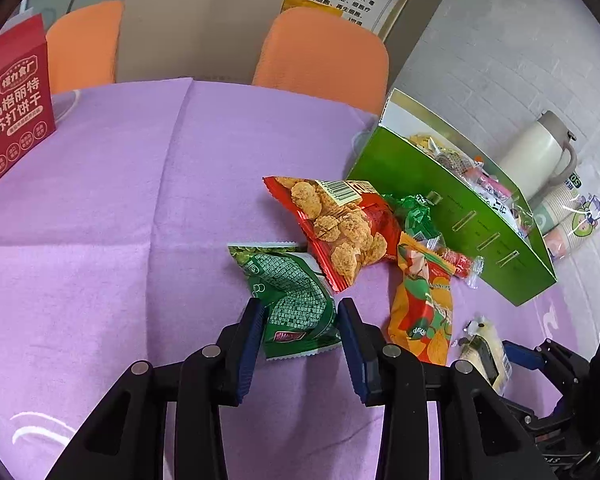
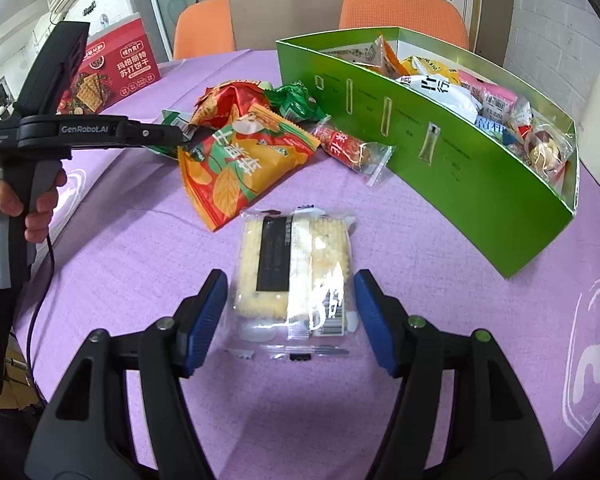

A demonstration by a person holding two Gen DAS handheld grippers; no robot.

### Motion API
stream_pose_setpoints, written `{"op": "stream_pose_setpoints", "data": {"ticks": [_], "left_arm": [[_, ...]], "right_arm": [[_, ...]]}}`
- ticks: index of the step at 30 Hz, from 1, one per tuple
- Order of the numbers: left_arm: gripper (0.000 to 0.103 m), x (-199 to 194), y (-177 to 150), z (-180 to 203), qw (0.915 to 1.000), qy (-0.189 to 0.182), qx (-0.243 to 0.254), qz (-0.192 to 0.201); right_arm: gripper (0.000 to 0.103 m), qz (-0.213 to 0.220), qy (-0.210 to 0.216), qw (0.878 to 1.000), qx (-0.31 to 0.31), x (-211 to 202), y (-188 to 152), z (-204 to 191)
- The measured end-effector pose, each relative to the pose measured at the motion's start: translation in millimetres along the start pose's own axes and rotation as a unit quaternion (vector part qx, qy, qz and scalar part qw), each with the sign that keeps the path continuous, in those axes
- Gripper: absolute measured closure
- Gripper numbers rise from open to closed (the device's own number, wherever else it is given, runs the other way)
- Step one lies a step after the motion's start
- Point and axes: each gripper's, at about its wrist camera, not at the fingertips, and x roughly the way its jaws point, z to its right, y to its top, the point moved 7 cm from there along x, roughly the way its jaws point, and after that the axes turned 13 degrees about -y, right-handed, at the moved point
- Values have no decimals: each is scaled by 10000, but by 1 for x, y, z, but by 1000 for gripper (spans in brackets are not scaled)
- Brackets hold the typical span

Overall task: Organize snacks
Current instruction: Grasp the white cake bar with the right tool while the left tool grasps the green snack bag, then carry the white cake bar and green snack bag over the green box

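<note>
A green snack packet (image 1: 296,296) lies on the purple tablecloth (image 1: 100,240), and my left gripper (image 1: 301,306) is shut on its near end, both blue pads against its sides. Beyond it lie a red packet of crisps (image 1: 340,224), an orange packet (image 1: 424,300), a small green packet (image 1: 416,212) and a red sausage stick (image 1: 460,260). A clear cracker packet (image 2: 292,268) lies between the pads of my right gripper (image 2: 291,278), which is open with a gap on each side. The green box (image 2: 460,168) behind holds several snacks.
A red biscuit box (image 1: 16,108) stands at the far left. Two orange chairs (image 1: 324,52) and a brown paper bag (image 1: 196,24) are behind the table. A thermos (image 1: 540,152) and stacked paper cups (image 1: 568,216) sit right of the green box. A hand (image 2: 40,204) holds the left gripper's handle.
</note>
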Motion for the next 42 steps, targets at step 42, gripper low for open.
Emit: {"op": "stream_pose_setpoints", "data": {"ticks": [42], "left_arm": [[72, 43, 126, 154, 9932, -750, 838, 287]], "right_arm": [[43, 1074, -671, 9805, 1500, -52, 78, 144]]}}
